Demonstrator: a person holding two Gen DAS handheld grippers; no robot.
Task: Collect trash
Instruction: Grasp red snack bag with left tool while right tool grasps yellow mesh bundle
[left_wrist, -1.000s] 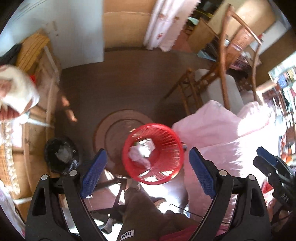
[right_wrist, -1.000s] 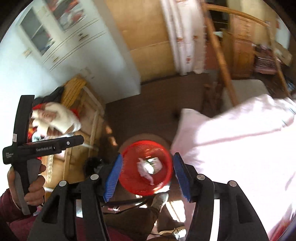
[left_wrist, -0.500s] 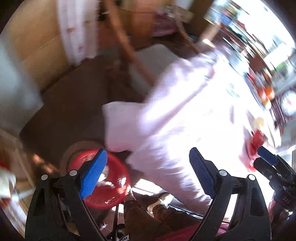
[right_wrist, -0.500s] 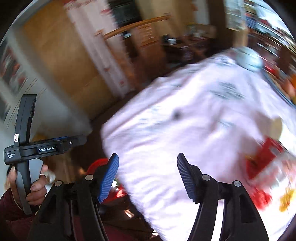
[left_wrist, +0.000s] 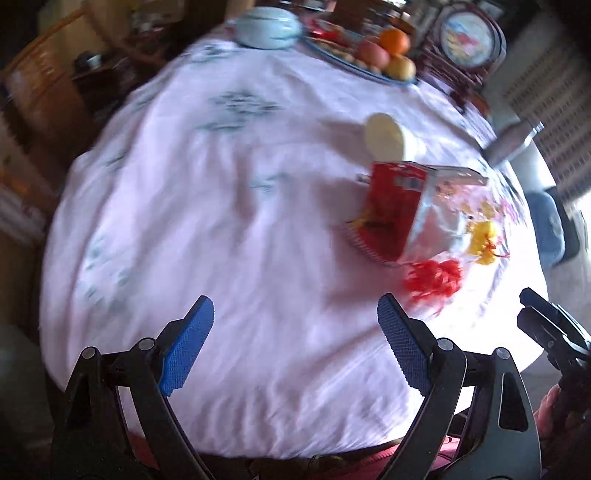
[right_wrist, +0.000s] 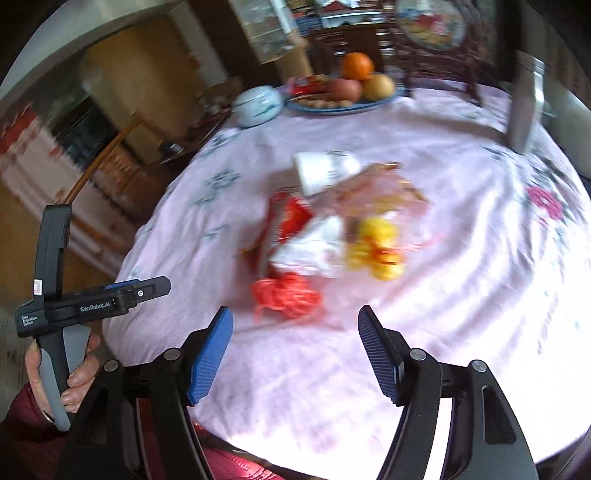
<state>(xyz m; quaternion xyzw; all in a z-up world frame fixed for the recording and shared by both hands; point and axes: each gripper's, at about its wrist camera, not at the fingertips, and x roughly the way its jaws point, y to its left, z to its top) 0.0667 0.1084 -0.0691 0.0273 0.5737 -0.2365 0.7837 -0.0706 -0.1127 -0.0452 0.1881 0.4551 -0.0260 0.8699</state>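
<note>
Trash lies in a loose pile on the pink tablecloth (left_wrist: 221, 221): a red and white snack bag (left_wrist: 399, 210), a tipped white paper cup (left_wrist: 388, 136), a red net tangle (left_wrist: 432, 280) and a yellow net tangle (left_wrist: 482, 236). The right wrist view shows the same bag (right_wrist: 295, 236), cup (right_wrist: 321, 173), red net (right_wrist: 284, 295) and yellow net (right_wrist: 376, 251). My left gripper (left_wrist: 295, 343) is open and empty, short of the pile. My right gripper (right_wrist: 295, 354) is open and empty, just before the red net. Both views are blurred.
At the table's far side stand a blue plate of fruit (right_wrist: 347, 92), a pale blue lidded bowl (right_wrist: 258, 105) and a framed round picture (right_wrist: 432, 22). A metal container (right_wrist: 524, 107) stands at the right edge. Wooden furniture (right_wrist: 122, 155) is to the left.
Both grippers swung up and right from the red basket on the floor to the tabletop. The basket has left view and the trash pile has come into view. Both stay open.
</note>
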